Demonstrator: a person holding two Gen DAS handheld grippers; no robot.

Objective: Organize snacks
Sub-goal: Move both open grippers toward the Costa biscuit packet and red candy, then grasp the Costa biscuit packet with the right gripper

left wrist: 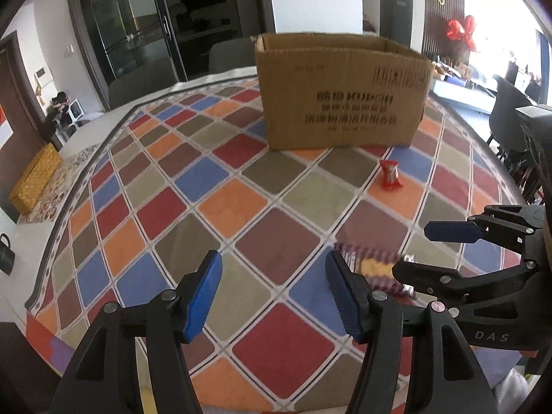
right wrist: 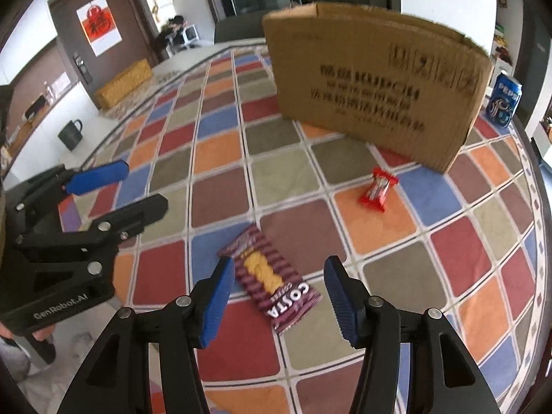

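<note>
- The purple Costa biscuit packet point(right wrist: 270, 281) lies flat on the counter point(right wrist: 220, 158), printed side up and skewed to the tile pattern, with one short end pointing toward the cardboard box point(right wrist: 376, 86).
- The small red snack packet point(right wrist: 378, 189) lies farther out on an orange tile, between the biscuit packet and the box, well apart from both.
- The right claw point(right wrist: 276, 298) hangs over the near end of the biscuit packet, its blue pads point(right wrist: 215, 302) standing apart on either side of it. They do not press on the packet, and nothing is gripped.
- In the left wrist view the right claw point(left wrist: 410, 250) comes in from the right edge, and the biscuit packet point(left wrist: 371, 265) shows only partly behind its lower finger.
- The left claw point(left wrist: 272, 296) is parted about as wide and empty, above bare tiles just left of the biscuit packet. In the right wrist view the left claw point(right wrist: 145, 189) sits at the left edge, held by a person's hand of which little shows.
- The box stands upright and open-topped at the far side of the counter, with dark print on its near face.
- A blue Pepsi can point(right wrist: 504, 98) stands upright just right of the box.
- The counter is covered by a cloth of red, blue, orange, olive and brown diamond tiles.
- Beyond the counter, a yellow box point(right wrist: 124, 84) and a dark mug point(right wrist: 70, 134) sit on a pale surface.
</note>
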